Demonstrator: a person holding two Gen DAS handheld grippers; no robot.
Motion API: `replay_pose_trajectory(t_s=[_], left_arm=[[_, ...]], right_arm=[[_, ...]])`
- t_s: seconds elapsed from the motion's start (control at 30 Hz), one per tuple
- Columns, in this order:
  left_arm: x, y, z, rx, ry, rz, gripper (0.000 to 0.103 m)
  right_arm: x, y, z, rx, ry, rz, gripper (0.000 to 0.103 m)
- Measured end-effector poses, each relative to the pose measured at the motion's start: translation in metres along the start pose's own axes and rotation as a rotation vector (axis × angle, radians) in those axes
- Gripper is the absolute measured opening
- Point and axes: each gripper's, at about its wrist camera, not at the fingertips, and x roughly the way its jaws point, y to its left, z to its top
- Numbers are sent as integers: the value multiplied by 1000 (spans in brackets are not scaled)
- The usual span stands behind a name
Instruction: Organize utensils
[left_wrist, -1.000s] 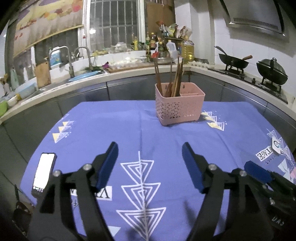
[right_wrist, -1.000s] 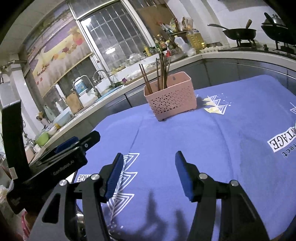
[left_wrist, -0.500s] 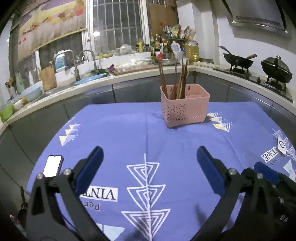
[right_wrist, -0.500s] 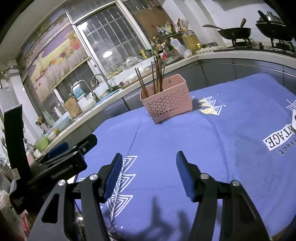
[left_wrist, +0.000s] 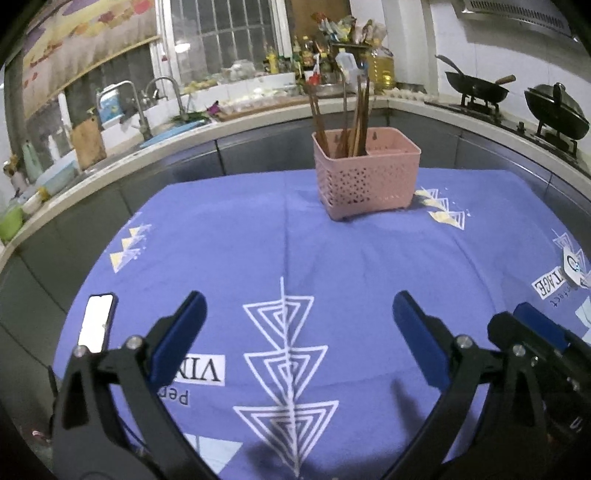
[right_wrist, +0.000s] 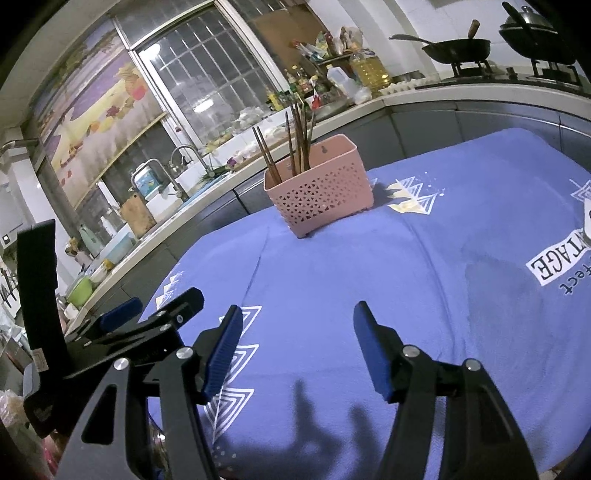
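At nine o'clock in the left wrist view we note a flat black phone with a lit white screen (left_wrist: 96, 323) lying on the blue printed cotton tablecloth (left_wrist: 288, 258). Our left gripper (left_wrist: 297, 334) is spread to its widest with nothing between its blue padded fingers (left_wrist: 177, 339). At twelve o'clock stands the pink perforated plastic utensil caddy (left_wrist: 365, 177), upright, holding the thin brown wooden chopsticks (left_wrist: 354, 114) in its left compartment; the right compartment looks empty. Our right gripper (right_wrist: 297, 347) is also released and empty. We see no loose utensils on the cloth, so we judge the sorting essentially complete. The caddy is rigid with a lattice wall; the cloth is soft and slightly creased.
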Motion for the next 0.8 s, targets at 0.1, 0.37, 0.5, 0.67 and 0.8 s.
replay_pose_trajectory(t_s=[0.1, 0.37, 0.5, 0.67, 0.8], left_arm=[[5, -1, 1, -6, 30, -6, 97], [9, -3, 2, -20, 55, 0, 97], [9, -1, 3, -28, 62, 2, 97], [8, 1, 4, -29, 47, 14, 97], [4, 5, 5, -38, 28, 22, 97]], right_arm=[[0, -2, 0, 4, -4, -3, 63], [3, -5, 1, 19, -4, -15, 64], [0, -4, 1, 21, -12, -8, 64], [-3, -4, 4, 20, -28, -10, 64], [-10, 0, 7, 4, -59, -21, 64]])
